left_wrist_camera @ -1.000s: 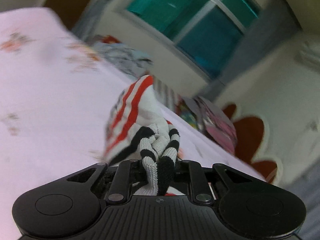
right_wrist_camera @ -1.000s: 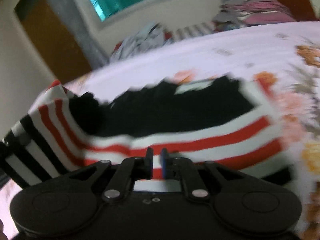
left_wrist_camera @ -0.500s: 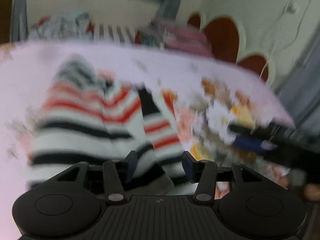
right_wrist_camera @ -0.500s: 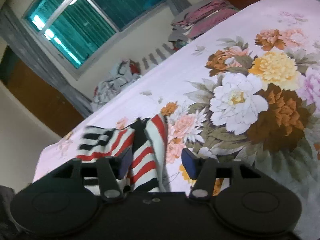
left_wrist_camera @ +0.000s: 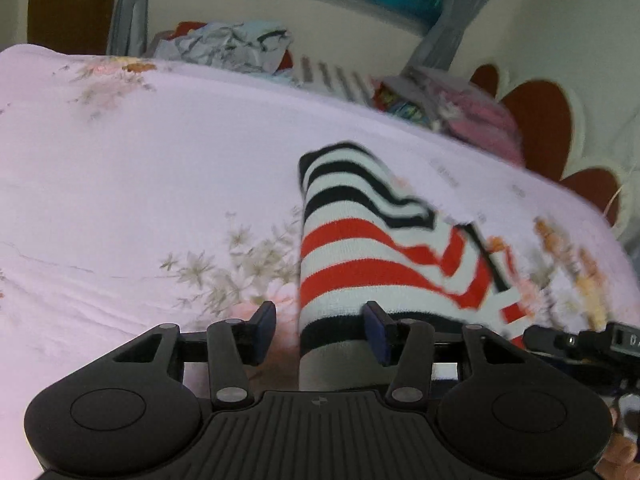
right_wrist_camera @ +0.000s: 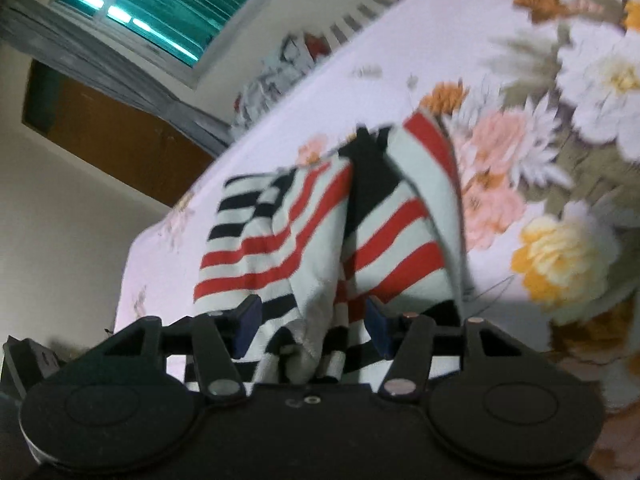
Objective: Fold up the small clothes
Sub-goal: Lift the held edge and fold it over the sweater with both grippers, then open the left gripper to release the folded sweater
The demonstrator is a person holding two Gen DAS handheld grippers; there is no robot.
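A small knit garment with white, red and black stripes (left_wrist_camera: 360,248) lies folded on the pink floral bedsheet (left_wrist_camera: 140,168). My left gripper (left_wrist_camera: 320,330) is open, its fingers either side of the garment's near left edge. In the right wrist view the same garment (right_wrist_camera: 320,232) lies in a doubled-over heap with a black part in its middle fold. My right gripper (right_wrist_camera: 312,326) is open, low over the garment's near end, which bunches between the fingers. The right gripper's body also shows at the right edge of the left wrist view (left_wrist_camera: 592,340).
Heaps of other clothes (left_wrist_camera: 228,46) and a pink pile (left_wrist_camera: 472,116) lie past the bed's far edge, under a window. A red scalloped headboard (left_wrist_camera: 540,120) stands at the right. Large printed flowers (right_wrist_camera: 568,160) cover the sheet right of the garment.
Both grippers let go of the garment and opened. The garment dropped onto the sheet, folded over. Both grippers now sit low at its near end.
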